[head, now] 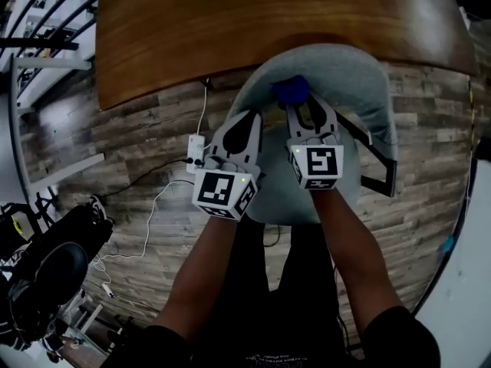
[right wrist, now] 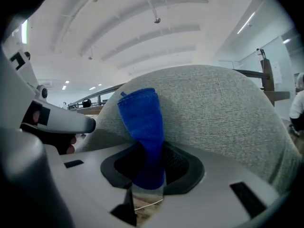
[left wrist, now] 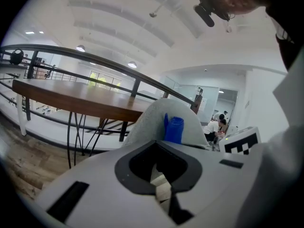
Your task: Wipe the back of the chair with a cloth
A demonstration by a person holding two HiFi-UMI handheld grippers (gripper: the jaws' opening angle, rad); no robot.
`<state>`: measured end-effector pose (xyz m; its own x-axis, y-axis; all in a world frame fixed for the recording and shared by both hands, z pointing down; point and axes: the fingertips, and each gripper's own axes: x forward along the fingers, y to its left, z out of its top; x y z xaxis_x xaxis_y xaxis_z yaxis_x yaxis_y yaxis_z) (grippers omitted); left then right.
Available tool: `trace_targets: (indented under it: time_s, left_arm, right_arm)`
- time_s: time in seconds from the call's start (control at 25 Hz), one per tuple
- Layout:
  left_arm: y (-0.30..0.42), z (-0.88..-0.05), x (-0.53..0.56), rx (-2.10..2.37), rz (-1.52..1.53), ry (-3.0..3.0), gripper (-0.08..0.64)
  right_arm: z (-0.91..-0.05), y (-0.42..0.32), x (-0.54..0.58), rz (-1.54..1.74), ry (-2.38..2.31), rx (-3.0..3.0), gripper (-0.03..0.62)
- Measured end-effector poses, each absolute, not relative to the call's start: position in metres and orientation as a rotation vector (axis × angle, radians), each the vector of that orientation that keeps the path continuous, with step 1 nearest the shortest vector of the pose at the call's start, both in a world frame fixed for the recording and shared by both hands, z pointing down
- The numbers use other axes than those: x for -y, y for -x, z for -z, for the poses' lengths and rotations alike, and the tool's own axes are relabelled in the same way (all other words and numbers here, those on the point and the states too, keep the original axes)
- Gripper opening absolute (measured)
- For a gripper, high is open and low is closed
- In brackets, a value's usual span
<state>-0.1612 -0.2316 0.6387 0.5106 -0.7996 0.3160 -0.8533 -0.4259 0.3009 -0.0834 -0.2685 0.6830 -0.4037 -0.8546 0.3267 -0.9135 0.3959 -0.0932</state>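
A grey fabric chair (head: 349,79) stands below me, its rounded back (right wrist: 213,108) filling the right gripper view. My right gripper (head: 301,107) is shut on a blue cloth (head: 291,90), which sticks up from the jaws (right wrist: 142,127) and lies against the chair back. My left gripper (head: 249,119) hovers just left of it beside the chair's edge, jaws together with nothing in them. In the left gripper view the cloth (left wrist: 174,129) shows against the chair back (left wrist: 149,120) beyond the left gripper (left wrist: 161,188).
A brown wooden table (head: 268,21) stands just past the chair. A white power strip (head: 195,149) and white cable lie on the plank floor at left. A black chair frame part (head: 381,176) juts out at right. Black equipment (head: 54,267) sits at lower left.
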Motion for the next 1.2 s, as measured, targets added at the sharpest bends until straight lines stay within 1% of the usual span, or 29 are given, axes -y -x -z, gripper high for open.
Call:
trace_targets:
  time_s: [0.44,0.8,0.96,1.2]
  left_arm:
    - [0.119,-0.648,0.236,1.303,-0.185,-2.328,0.006]
    - [0.093,-0.645,0.236,1.222,-0.215,-2.363,0.006]
    - [0.066,-0.636,0.230,1.139,-0.212,-2.403,0.006]
    - [0.026,-0.636,0.219,1.037,-0.226,-2.442,0.006]
  right_arm:
    - [-0.692,0.016,0.274,-0.456,-1.696,2.249,0.110]
    - [-0.693,-0.037,0.269,-0.456,-1.757,2.179,0.110]
    - [-0.693,-0.051,0.264,-0.440,-1.772,2.139,0.110]
    - [-0.688,-0.082,0.250,-0.500,-1.889,2.067,0.110]
